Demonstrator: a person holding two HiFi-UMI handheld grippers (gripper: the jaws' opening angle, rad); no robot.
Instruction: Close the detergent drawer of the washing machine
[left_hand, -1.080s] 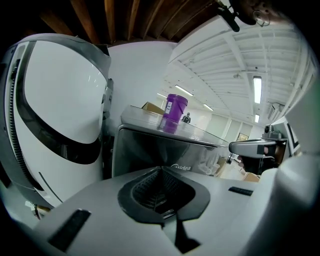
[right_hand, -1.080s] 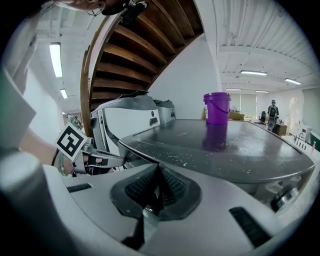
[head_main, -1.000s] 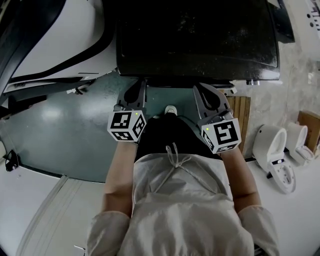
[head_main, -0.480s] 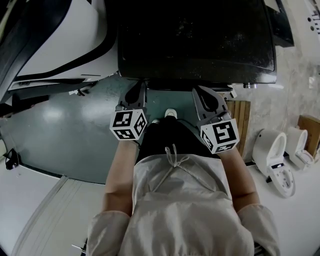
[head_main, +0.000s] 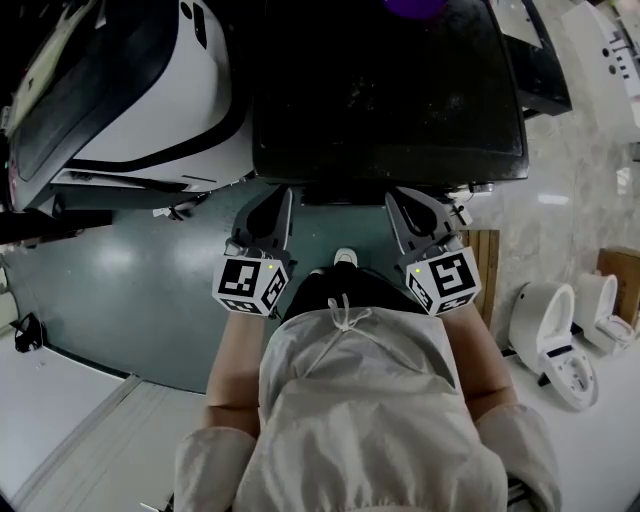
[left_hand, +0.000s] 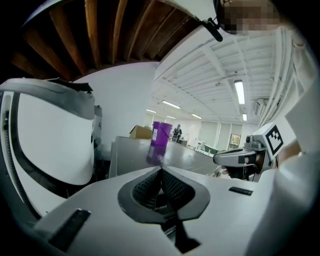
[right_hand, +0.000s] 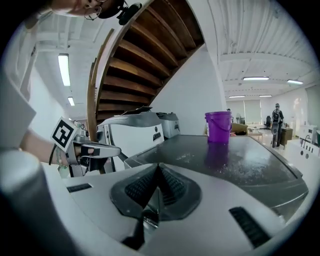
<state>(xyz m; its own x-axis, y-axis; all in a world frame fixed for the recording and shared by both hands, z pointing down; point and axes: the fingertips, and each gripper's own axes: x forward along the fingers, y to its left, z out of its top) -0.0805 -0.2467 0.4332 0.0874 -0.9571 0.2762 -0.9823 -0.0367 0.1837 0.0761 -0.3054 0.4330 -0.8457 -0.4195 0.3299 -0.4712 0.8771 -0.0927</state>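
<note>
A purple plastic bucket (head_main: 412, 6) now peeks in atop the dark flat-topped washing machine (head_main: 385, 100). The left gripper (head_main: 273, 197) and right gripper (head_main: 402, 200) are squeezed closed, empty. The detergent drawer is out of sight, likely under the front edge; push it in straight.

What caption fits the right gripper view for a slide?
Right gripper, jaws shut and empty, faces the washing machine and its grey top with a purple bucket on it; left gripper alongside.

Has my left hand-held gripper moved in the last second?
No, hardly. The left hand-held gripper still sits just below the dark machine's front edge; the whole view shifted, not the gripper.
</note>
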